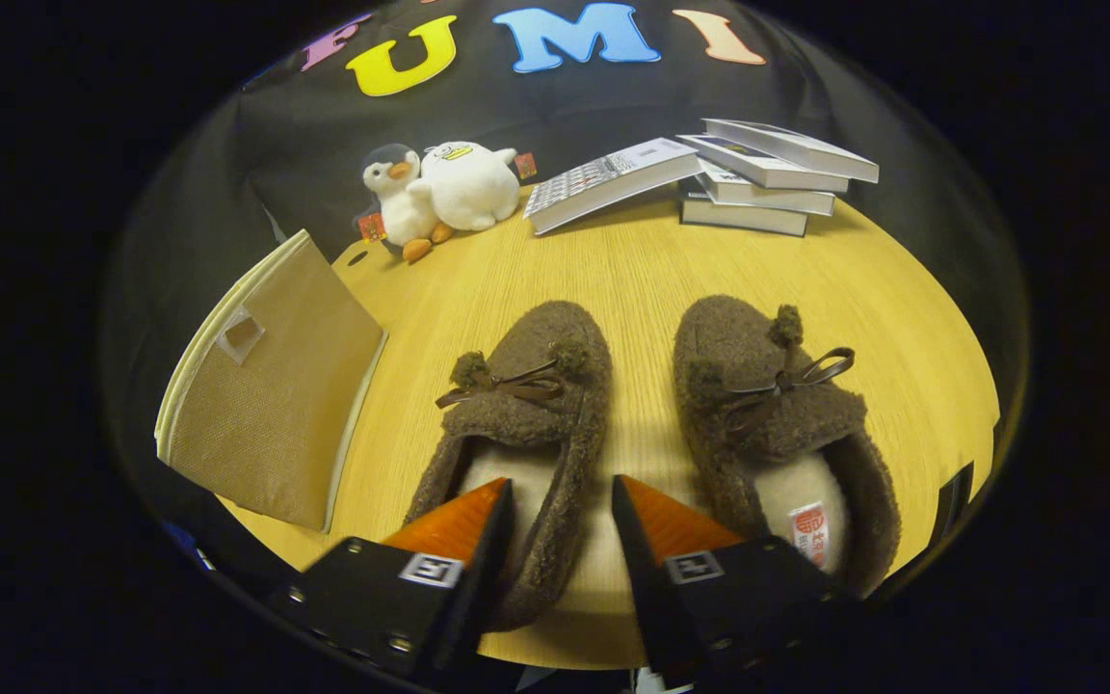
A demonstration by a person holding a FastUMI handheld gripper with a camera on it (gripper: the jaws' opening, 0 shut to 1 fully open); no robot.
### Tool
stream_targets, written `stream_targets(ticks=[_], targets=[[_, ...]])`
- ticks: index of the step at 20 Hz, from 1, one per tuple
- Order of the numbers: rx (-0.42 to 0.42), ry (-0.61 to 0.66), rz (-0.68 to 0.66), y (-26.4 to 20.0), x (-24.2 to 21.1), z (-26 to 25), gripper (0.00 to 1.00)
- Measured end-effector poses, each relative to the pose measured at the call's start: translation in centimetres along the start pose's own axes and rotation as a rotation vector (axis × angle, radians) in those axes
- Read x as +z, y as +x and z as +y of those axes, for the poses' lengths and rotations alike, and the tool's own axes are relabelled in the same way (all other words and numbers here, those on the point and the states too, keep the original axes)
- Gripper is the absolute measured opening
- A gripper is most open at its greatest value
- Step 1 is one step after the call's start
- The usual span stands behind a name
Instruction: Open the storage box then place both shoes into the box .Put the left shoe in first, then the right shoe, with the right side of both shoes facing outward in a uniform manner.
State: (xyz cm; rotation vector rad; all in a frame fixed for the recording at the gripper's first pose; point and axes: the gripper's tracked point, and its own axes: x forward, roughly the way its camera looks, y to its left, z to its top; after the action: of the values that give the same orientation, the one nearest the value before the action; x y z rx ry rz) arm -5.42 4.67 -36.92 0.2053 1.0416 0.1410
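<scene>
Here the gripper (pixel 563 501) hangs open over the left shoe's (pixel 516 434) inner wall, gripping nothing. The right shoe (pixel 777 424) lies beside it on the tabletop (pixel 632 260). The box (pixel 271 395), left of both, looks closed; opening it comes first.

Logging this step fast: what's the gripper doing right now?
Gripper: open, holding nothing; its fingers straddle the inner side wall of the left shoe.

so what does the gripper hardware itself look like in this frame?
The gripper has two wedge-shaped fingers tapering to points, each on a black blocky mount fastened with small screws. Each mount carries a square black-and-white fiducial tag on top. No cables or sleeve visible.
</scene>
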Motion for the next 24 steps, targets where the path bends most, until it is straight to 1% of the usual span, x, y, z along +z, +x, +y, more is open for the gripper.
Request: stream_targets(ticks=[2, 3, 4, 6, 8, 9, 10, 13, 16, 20, 24], targets=[[-0.008, -0.001, 0.022, 0.3, -0.3, 0.3, 0.37], [-0.005, -0.004, 0.033, 0.4, -0.2, 0.3, 0.39], [-0.023, 0.014, 0.014, 0.2, 0.2, 0.0, 0.41], [-0.021, 0.067, 0.03, 0.5, -0.1, 0.0, 0.07], [-0.017, 0.097, 0.049, 0.2, 0.0, 0.1, 0.07], [-0.016, 0.139, 0.034, -0.1, 1.3, -0.3, 0.07], [0.005, 0.154, 0.046, -0.1, 0.4, 0.3, 0.0], [0.029, 0.223, 0.071, -0.6, 0.4, 0.8, 0.0], [0.049, 0.276, 0.057, -1.6, 1.3, 1.6, 0.0], [0.094, 0.316, 0.016, -3.7, 4.1, 3.8, 0.0], [0.143, 0.343, -0.04, -6.3, 8.0, 6.9, 0.0]])
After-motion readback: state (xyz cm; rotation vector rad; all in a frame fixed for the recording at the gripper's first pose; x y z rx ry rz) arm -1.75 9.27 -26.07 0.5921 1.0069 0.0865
